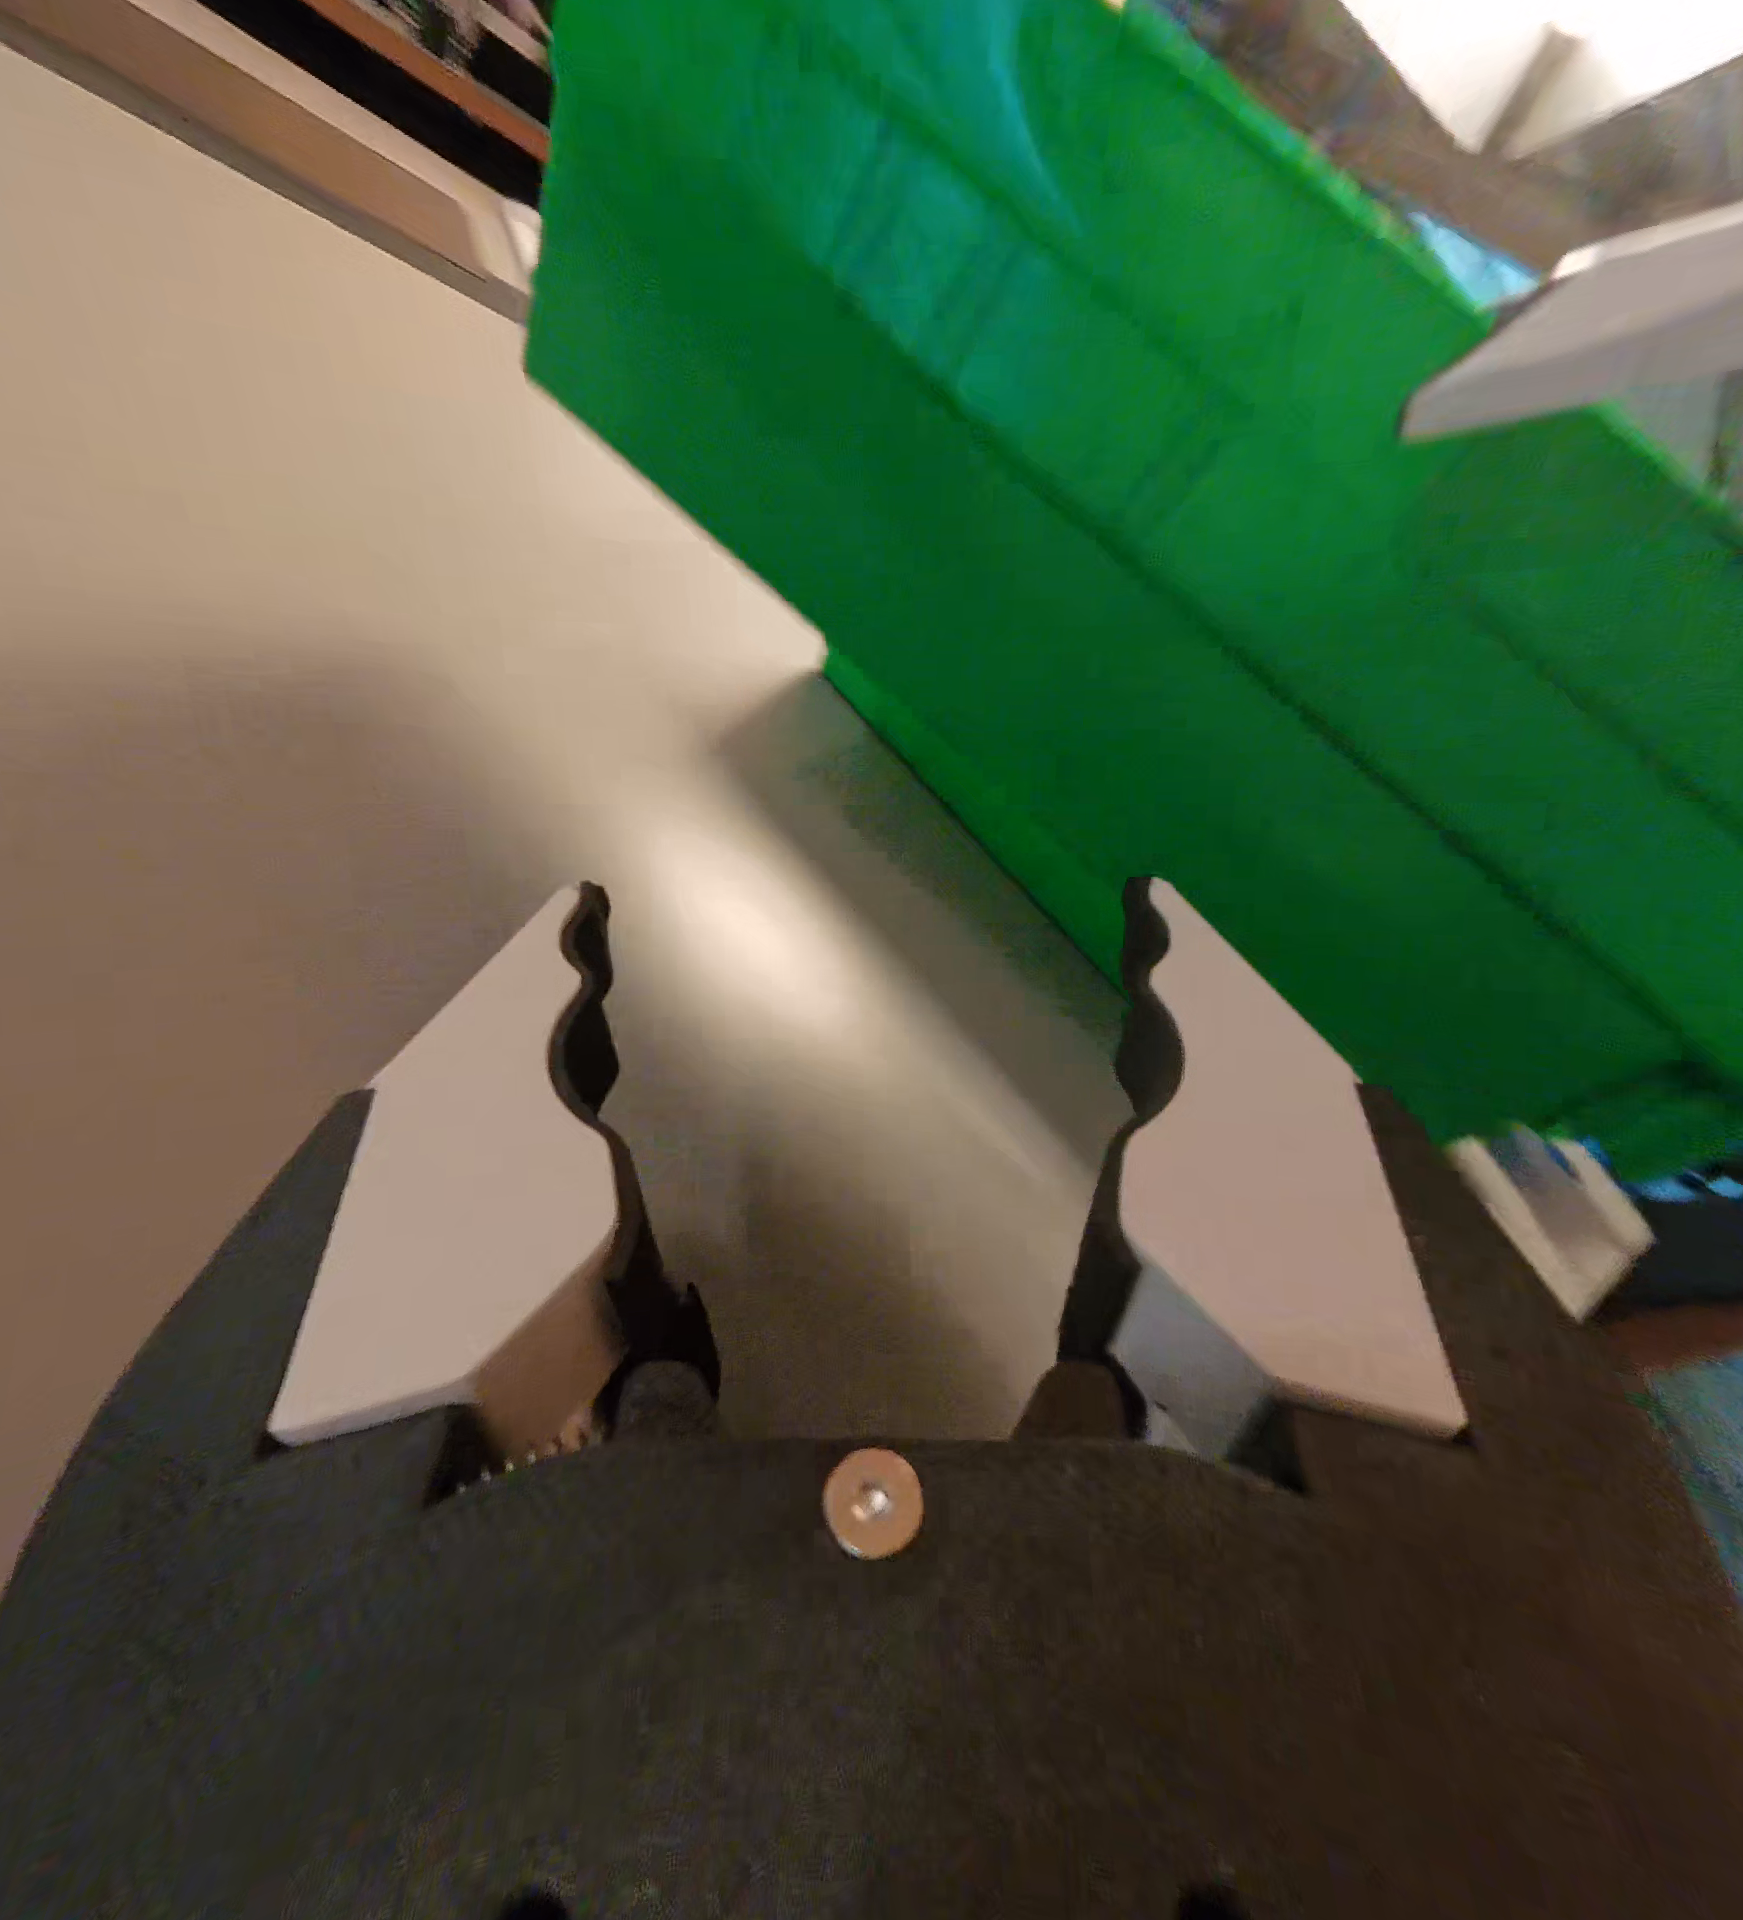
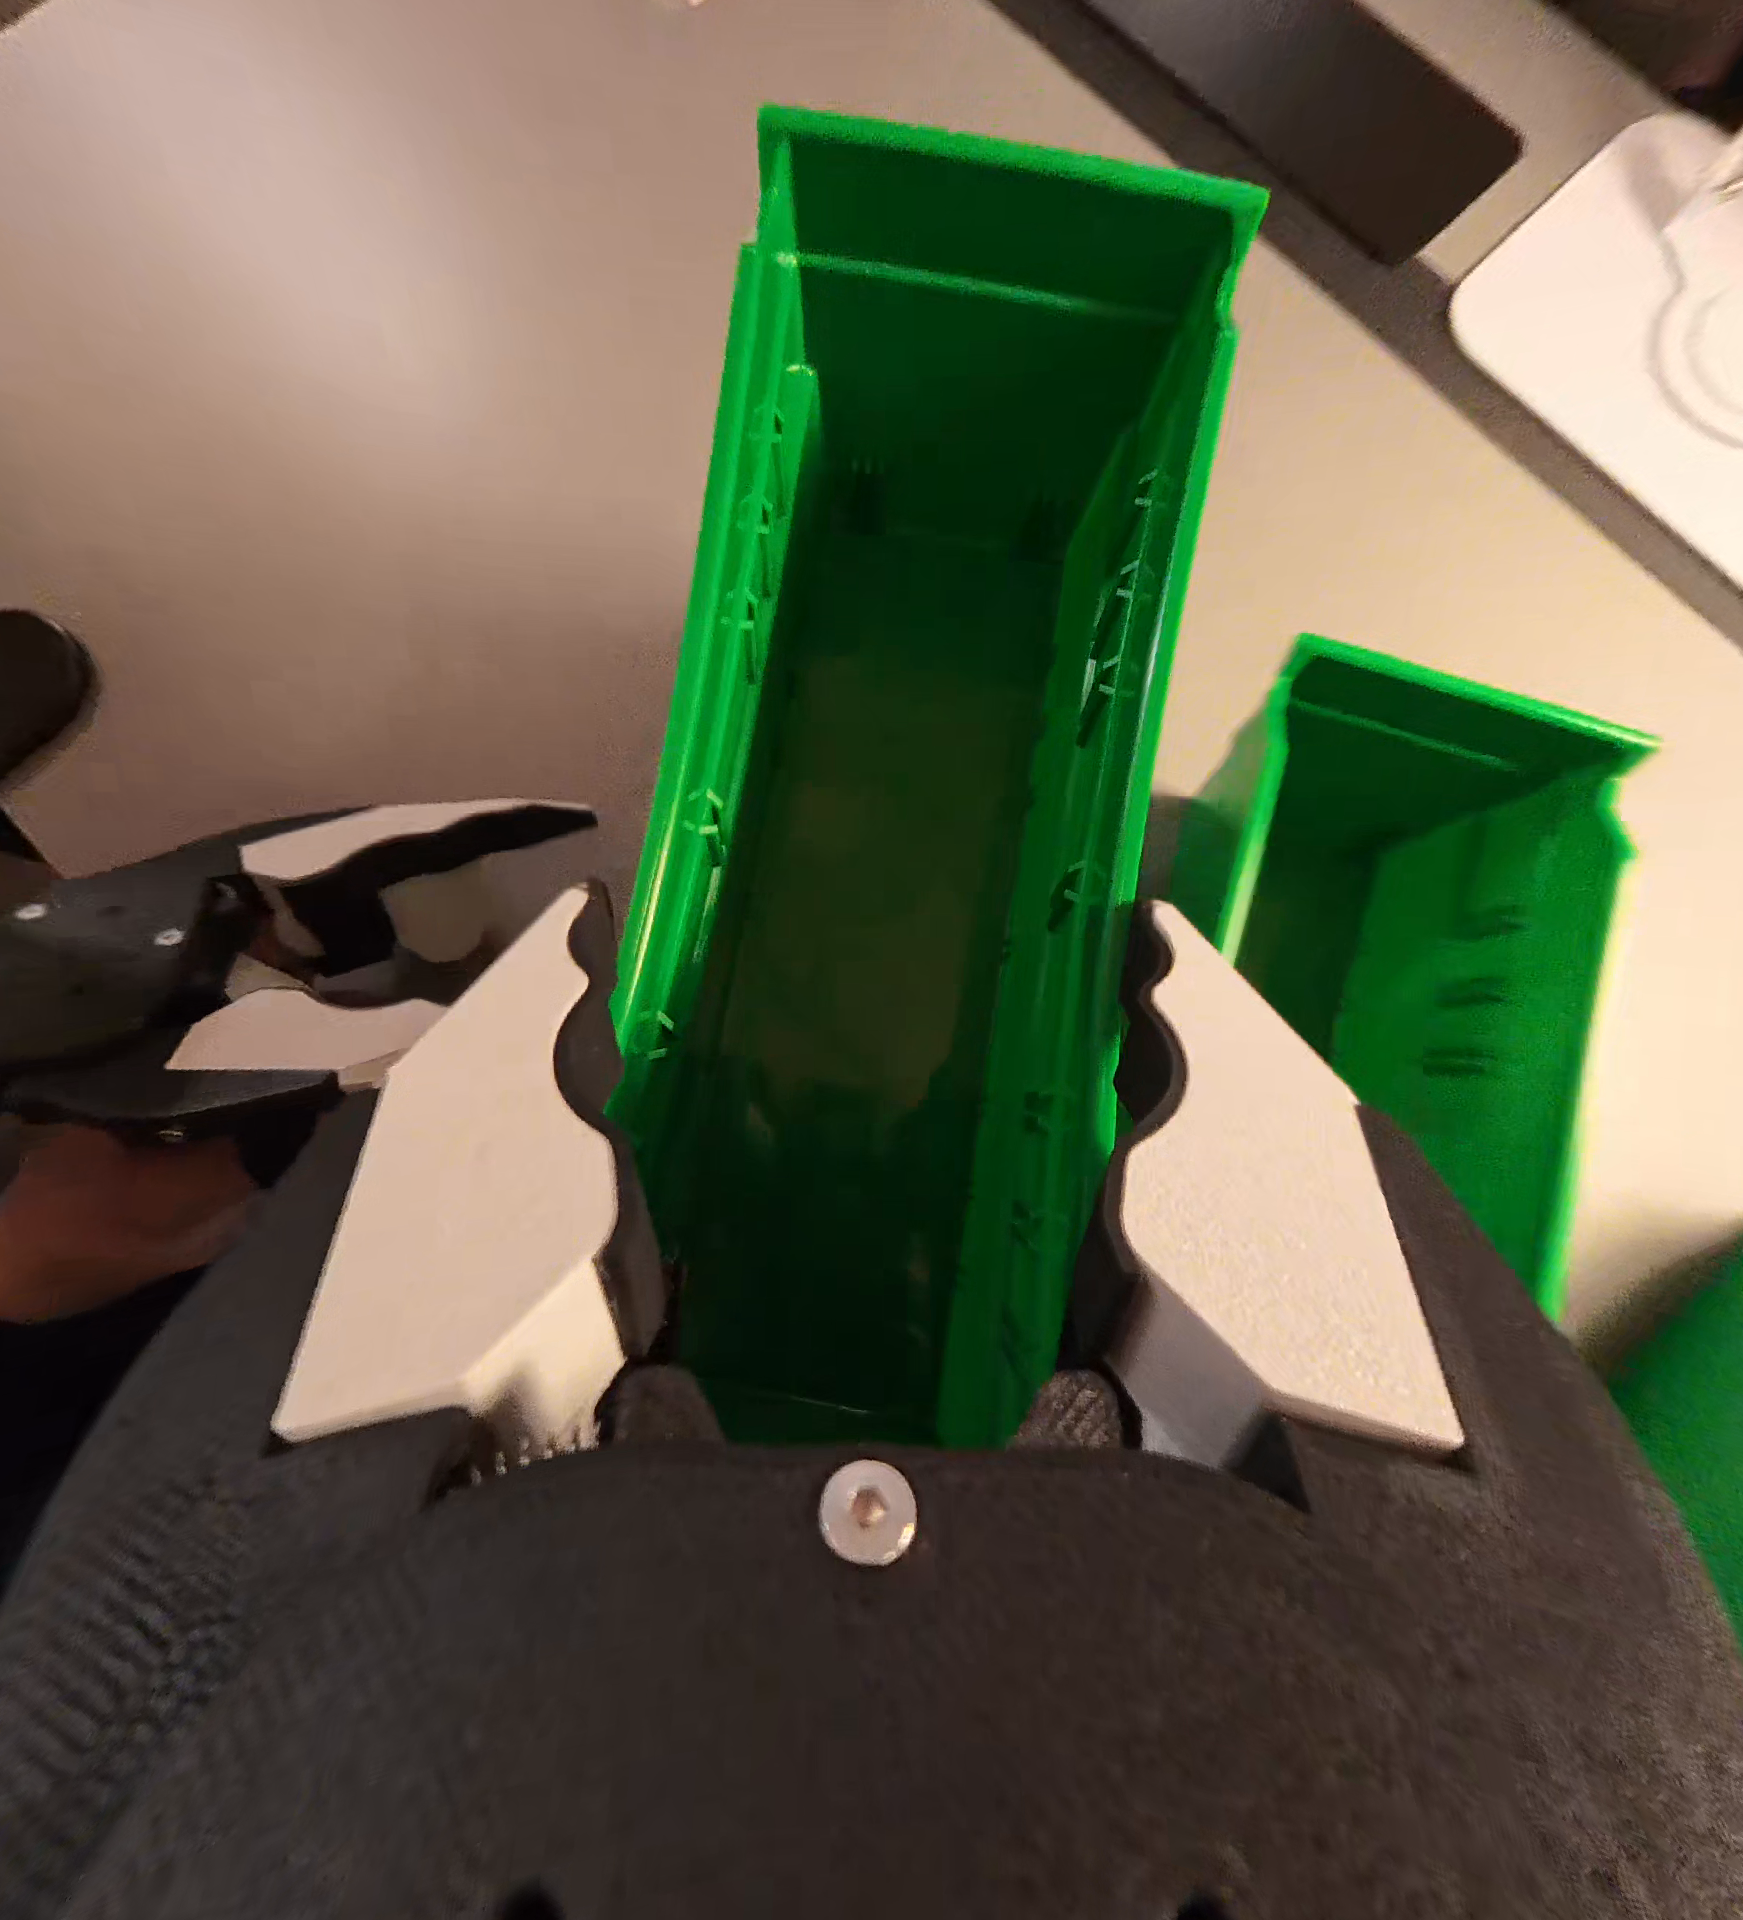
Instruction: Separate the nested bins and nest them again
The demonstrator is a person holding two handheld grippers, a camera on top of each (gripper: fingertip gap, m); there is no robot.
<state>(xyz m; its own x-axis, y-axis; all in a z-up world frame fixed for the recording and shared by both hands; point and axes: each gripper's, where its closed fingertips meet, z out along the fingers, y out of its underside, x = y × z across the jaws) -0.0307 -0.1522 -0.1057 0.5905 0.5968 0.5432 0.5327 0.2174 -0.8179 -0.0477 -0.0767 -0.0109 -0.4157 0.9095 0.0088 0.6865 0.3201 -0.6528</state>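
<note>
In the right wrist view a long green bin (image 2: 908,831) lies between the fingers of my right gripper (image 2: 867,899). A second green bin is nested under it, and its far end (image 2: 1002,187) sticks out beyond the inner one. The jaws are spread wide and the pads stand along the bin's side walls without clearly pressing on them. My left gripper (image 2: 472,935) is open and empty just left of the bin. In the left wrist view my left gripper (image 1: 862,888) is open over the bare table, with the bin's green side wall (image 1: 1106,540) up and to the right.
Another green bin (image 2: 1449,935) stands open on the pale table (image 2: 327,364) to the right, and a further green piece (image 2: 1740,1455) lies at the lower right. A white monitor foot (image 2: 1677,364) and a dark flat object (image 2: 1314,104) are at the far right edge.
</note>
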